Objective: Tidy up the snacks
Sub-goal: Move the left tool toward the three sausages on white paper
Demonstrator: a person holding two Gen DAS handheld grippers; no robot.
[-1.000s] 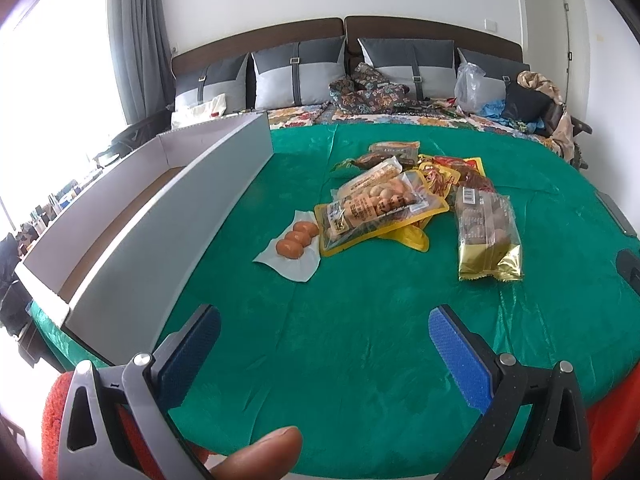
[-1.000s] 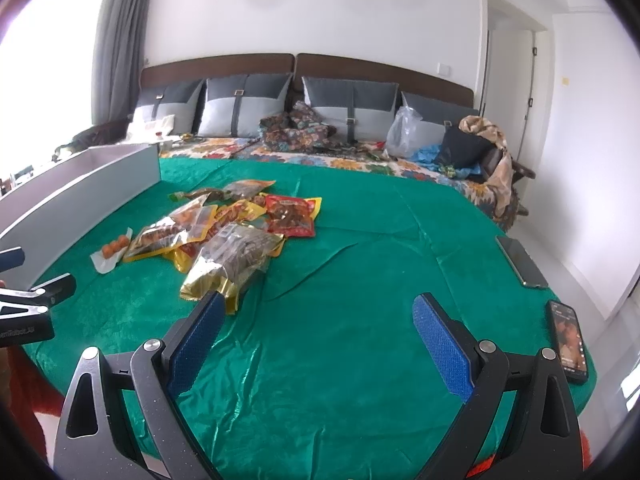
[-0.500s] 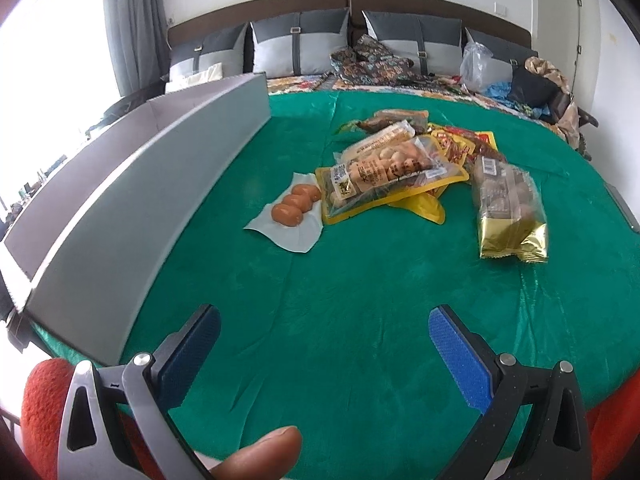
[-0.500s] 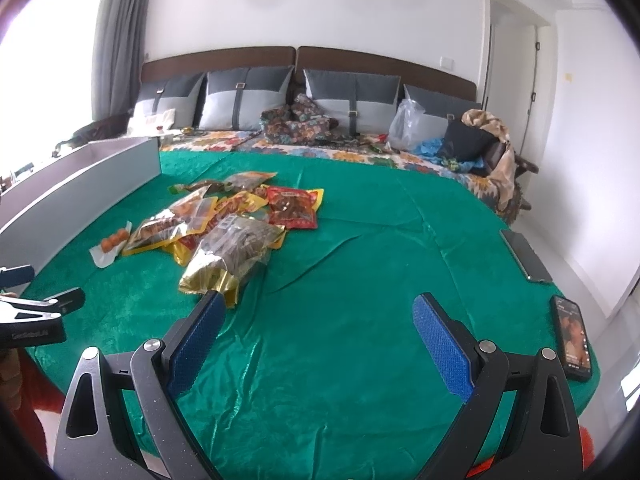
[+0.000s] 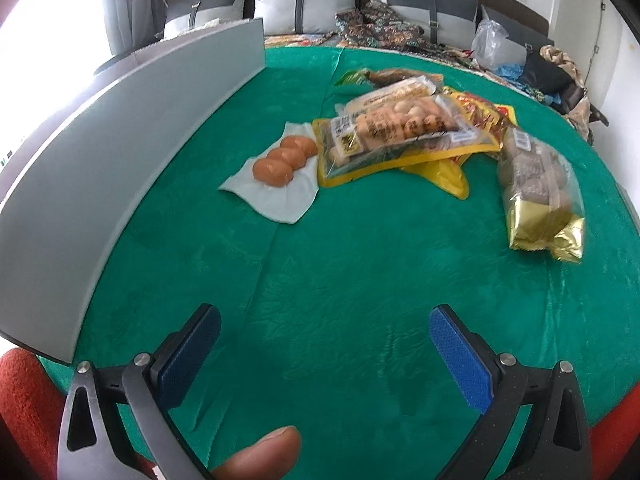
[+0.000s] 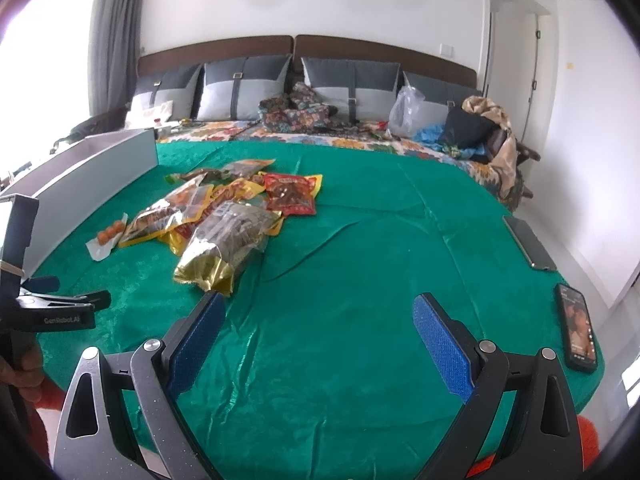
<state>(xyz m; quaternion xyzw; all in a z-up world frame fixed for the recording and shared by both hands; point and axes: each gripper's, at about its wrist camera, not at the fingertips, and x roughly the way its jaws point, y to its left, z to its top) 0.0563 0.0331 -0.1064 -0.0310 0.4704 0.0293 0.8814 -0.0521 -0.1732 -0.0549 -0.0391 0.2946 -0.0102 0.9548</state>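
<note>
A white box (image 5: 132,128) lies along the left edge of the green tabletop (image 5: 360,280), and just right of it sit three brown eggs (image 5: 284,158) on a white wrapper, touching a heap of snack packs (image 5: 400,128), with a gold bag (image 5: 536,196) at the heap's right. The left tool (image 5: 324,348) hangs released over bare cloth near the box's near end, empty. The right tool (image 6: 318,338) is likewise released and empty, near the gold bag; two phones (image 6: 576,328) lie at the far right edge.

A green-covered bed (image 6: 360,264) carries snack packets (image 6: 224,216), a white box (image 5: 120,128), and seemingly two phones (image 6: 576,332).
</note>
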